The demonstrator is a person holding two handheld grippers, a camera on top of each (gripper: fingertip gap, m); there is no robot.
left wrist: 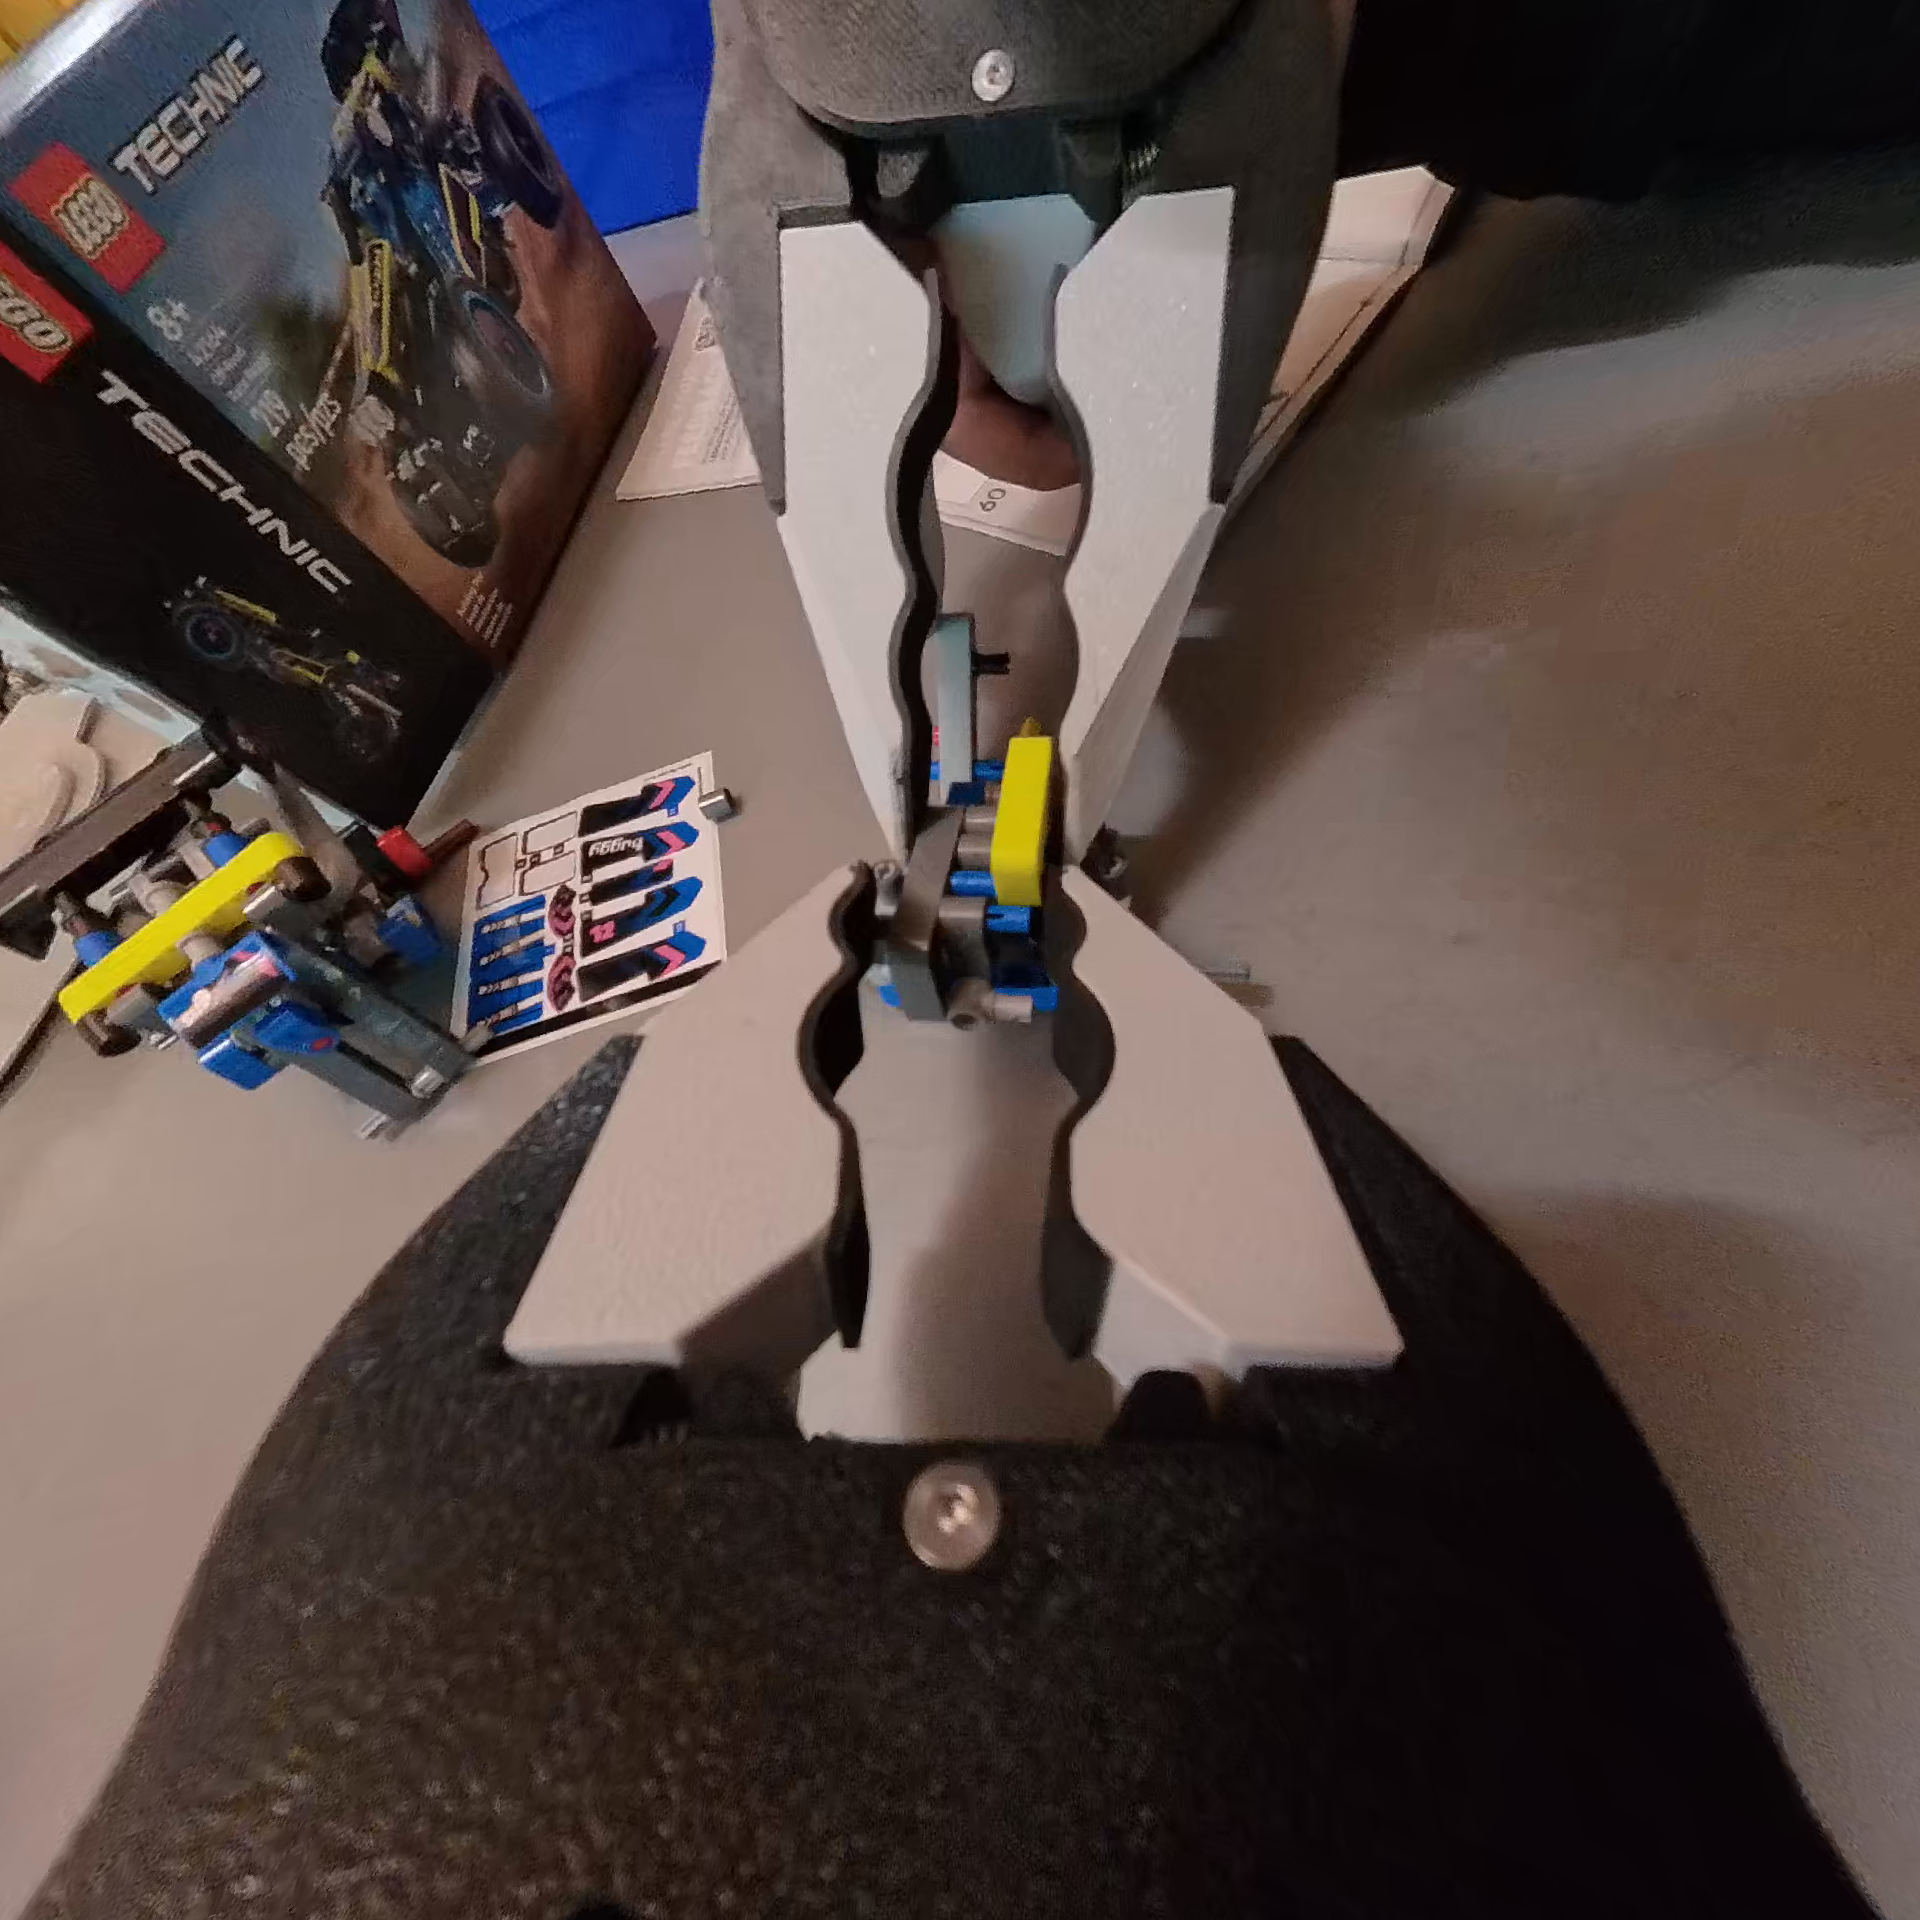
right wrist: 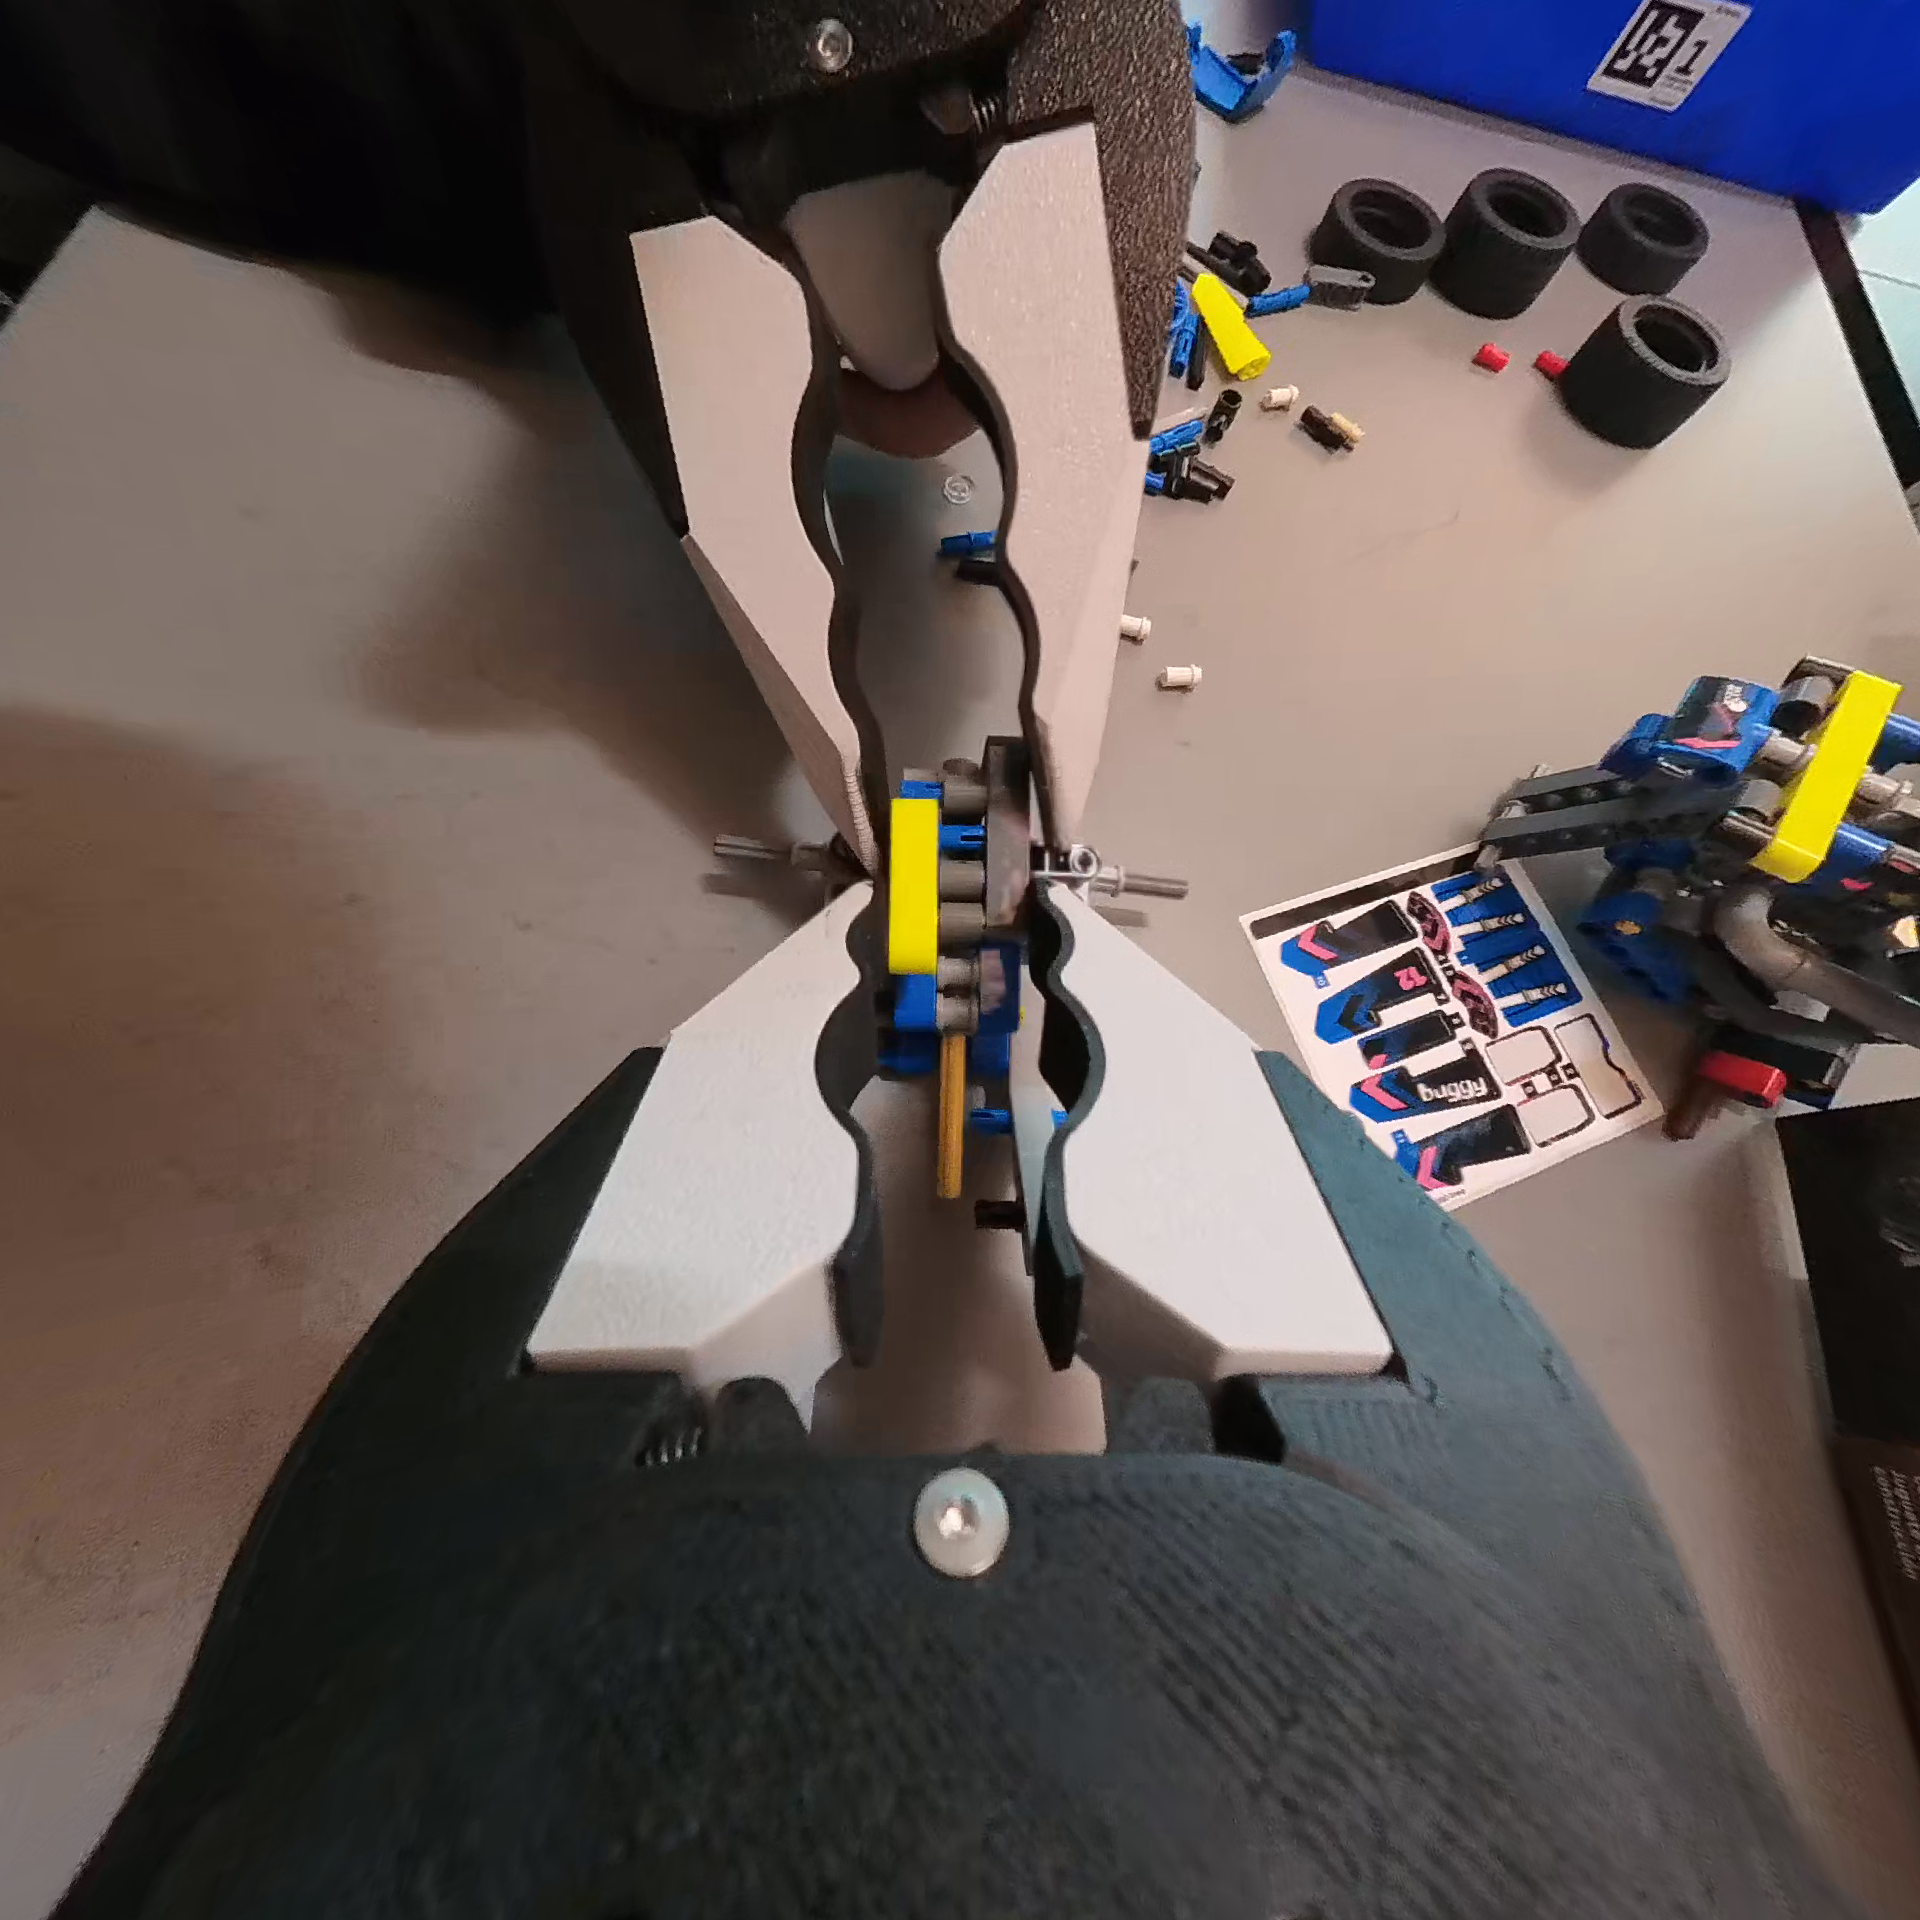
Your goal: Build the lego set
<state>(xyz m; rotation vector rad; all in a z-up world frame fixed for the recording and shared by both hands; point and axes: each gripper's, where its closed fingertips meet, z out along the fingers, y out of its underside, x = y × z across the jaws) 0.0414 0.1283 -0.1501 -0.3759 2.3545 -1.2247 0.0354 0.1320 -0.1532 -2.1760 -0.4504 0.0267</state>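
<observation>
Small Technic sub-assembly (left wrist: 971, 914) (yellow beam, blue pins, grey connectors) is held between both grippers, tip to tip above the table. Left gripper (left wrist: 961, 935) jaws nearly closed on its near end; right gripper (right wrist: 951, 987) jaws likewise clamped on its blue-and-yellow end. Judged light, rigid, but pin joints may pop under twist; best gripped across flat beam faces, not on the protruding axle (right wrist: 951, 1117).
</observation>
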